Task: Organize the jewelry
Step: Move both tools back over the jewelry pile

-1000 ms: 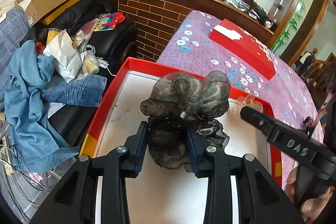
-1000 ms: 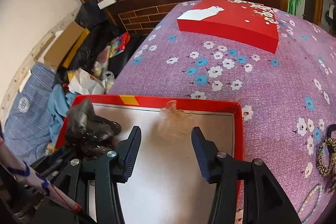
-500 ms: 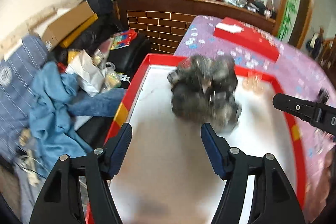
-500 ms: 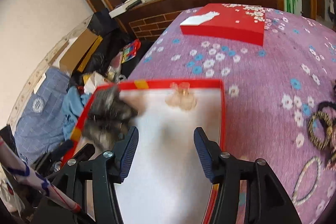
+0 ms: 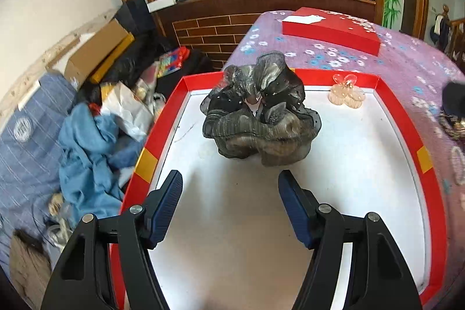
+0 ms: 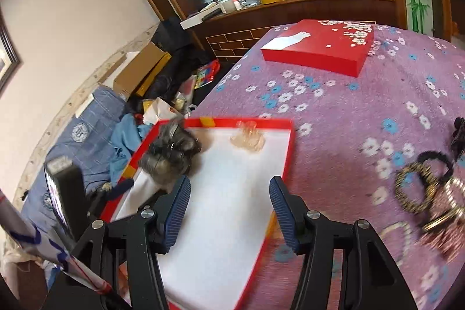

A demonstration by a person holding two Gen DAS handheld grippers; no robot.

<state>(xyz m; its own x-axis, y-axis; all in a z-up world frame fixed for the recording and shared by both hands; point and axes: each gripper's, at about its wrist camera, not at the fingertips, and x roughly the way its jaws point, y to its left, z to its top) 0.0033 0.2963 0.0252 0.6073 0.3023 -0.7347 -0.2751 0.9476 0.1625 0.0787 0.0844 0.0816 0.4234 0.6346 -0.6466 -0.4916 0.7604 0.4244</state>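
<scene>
Purple flowered cloth covers the bench [image 5: 343, 54]. On it sits a red tray [image 5: 398, 109] holding a dark gauzy scrunchie [image 5: 258, 109] at 12 o'clock from the left gripper [image 5: 229, 188], whose jaws stand wide and empty after opening. A clear hair clip [image 5: 345, 92] lies at 1 o'clock. The right gripper [image 6: 229, 193], jaws wide and empty, has bracelets [image 6: 421, 188] at 3 o'clock.

Blue clothing [image 5: 87, 144] lies beside a cardboard box [image 5: 96, 48], perhaps on a sofa.

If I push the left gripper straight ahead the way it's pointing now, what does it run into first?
Most likely the dark scrunchie lying in the red tray. It sits dead ahead of the open left gripper. Depth is hard to judge, so the fingertips might touch the tray's white floor just short of it.
</scene>
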